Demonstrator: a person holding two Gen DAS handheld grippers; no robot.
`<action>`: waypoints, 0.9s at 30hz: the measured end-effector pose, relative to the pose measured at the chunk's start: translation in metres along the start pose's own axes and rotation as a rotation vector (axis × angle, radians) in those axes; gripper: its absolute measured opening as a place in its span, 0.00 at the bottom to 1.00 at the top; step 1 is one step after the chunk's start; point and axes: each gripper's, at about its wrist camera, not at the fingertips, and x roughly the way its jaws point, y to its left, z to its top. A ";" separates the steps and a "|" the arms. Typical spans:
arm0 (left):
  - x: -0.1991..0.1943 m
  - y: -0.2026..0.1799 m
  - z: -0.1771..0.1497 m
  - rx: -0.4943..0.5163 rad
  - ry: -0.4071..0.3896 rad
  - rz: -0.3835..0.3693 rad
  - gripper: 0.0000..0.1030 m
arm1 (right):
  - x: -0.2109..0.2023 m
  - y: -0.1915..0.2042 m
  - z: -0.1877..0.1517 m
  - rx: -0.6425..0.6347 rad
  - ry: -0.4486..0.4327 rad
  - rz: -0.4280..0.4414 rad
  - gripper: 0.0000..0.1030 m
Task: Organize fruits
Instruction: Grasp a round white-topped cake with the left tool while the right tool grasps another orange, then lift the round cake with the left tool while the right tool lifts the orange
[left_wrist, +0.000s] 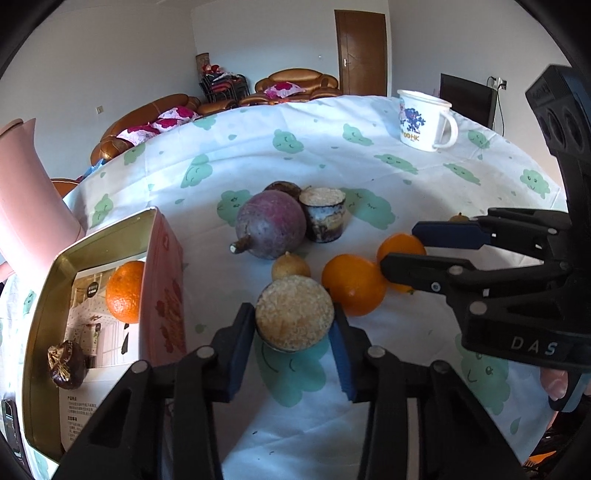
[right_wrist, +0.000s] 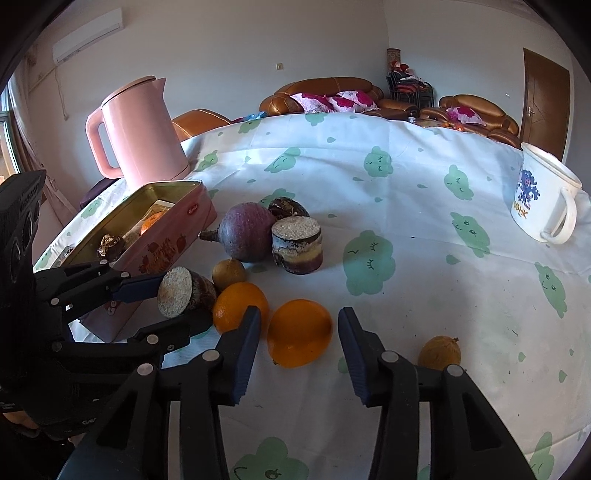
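- Stub (left_wrist: 294, 314), a cut piece with a pale grainy face and dark skin, sits between the left gripper's (left_wrist: 293, 334) pads; both pads touch its sides, so the claw looks clamped on it, just beside the tin (left_wrist: 44, 295). In the right wrist view the stub (right_wrist: 177, 297) looks raised off the cloth, though I cannot be sure.
- Step in hand, as I judge it: carrying the stub to the tin, which already holds an orange (left_wrist: 125, 291) and a dark wrinkled fruit (left_wrist: 67, 363).
- Right gripper (right_wrist: 299, 332) has its jaws apart around a second orange (right_wrist: 299, 332), pads not yet touching; a third orange (right_wrist: 236, 306) lies just beside its left finger.
- Next move likely calls for swinging the stub left over the tin's wall and releasing, while the right claw closes without nudging the neighbour.
- Beet (left_wrist: 271, 225), another stub (left_wrist: 325, 216) and two small brown fruits (left_wrist: 290, 266) (right_wrist: 440, 352) wait on the cloth (left_wrist: 332, 155).
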 end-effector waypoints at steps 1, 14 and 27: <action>0.000 0.000 0.000 0.000 -0.003 -0.004 0.41 | 0.001 -0.003 0.000 0.015 0.005 0.005 0.44; -0.020 0.005 -0.002 -0.014 -0.102 -0.032 0.40 | 0.005 -0.001 -0.001 0.010 0.029 0.036 0.38; -0.035 0.016 -0.005 -0.066 -0.187 -0.011 0.40 | -0.011 0.003 -0.002 -0.012 -0.060 -0.005 0.37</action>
